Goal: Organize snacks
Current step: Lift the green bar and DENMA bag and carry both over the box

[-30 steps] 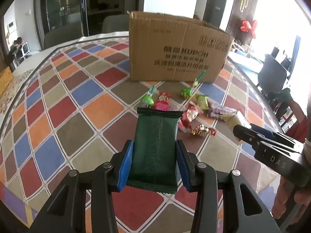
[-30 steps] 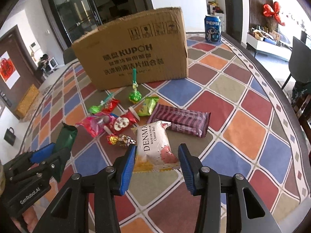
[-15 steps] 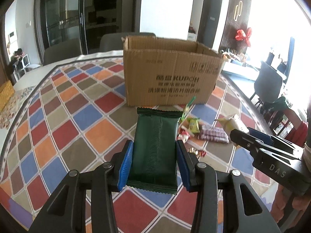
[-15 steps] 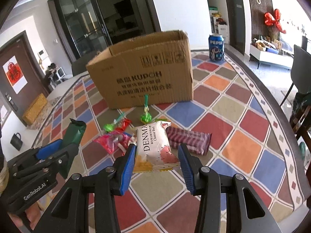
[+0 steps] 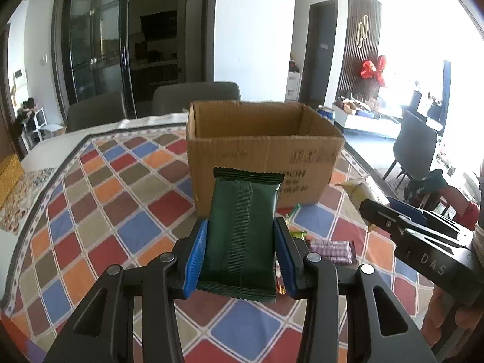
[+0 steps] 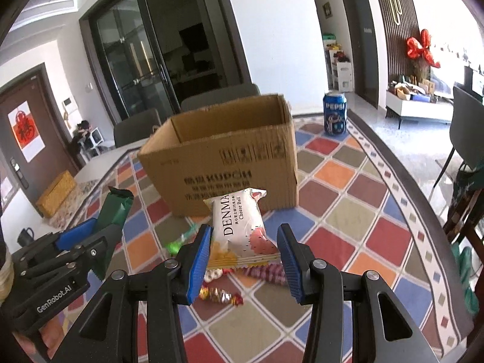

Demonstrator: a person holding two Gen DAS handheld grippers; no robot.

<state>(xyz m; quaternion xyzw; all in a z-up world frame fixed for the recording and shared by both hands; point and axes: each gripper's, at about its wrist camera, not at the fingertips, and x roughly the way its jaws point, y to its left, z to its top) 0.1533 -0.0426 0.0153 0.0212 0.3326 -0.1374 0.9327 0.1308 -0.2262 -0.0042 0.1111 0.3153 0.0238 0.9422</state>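
Note:
My left gripper (image 5: 240,254) is shut on a dark green snack packet (image 5: 242,230) and holds it in the air in front of the open cardboard box (image 5: 260,148). My right gripper (image 6: 243,257) is shut on a white DENMA Cheese Ball packet (image 6: 242,227), also lifted, just short of the box (image 6: 224,151). Each gripper shows in the other's view, the right one (image 5: 423,236) at the right and the left one (image 6: 69,251) at the left. Several wrapped candies (image 6: 220,295) and a purple packet (image 5: 331,249) lie on the table below.
The table (image 5: 99,211) has a colourful diamond-patterned cloth. A Pepsi can (image 6: 334,113) stands behind the box at the right. Grey chairs (image 5: 193,96) stand beyond the far edge, and a dark chair (image 5: 414,148) stands off to the right.
Both grippers have risen with their packets and moved toward the box. The box's open top has come into view and the candies have dropped low in both views.

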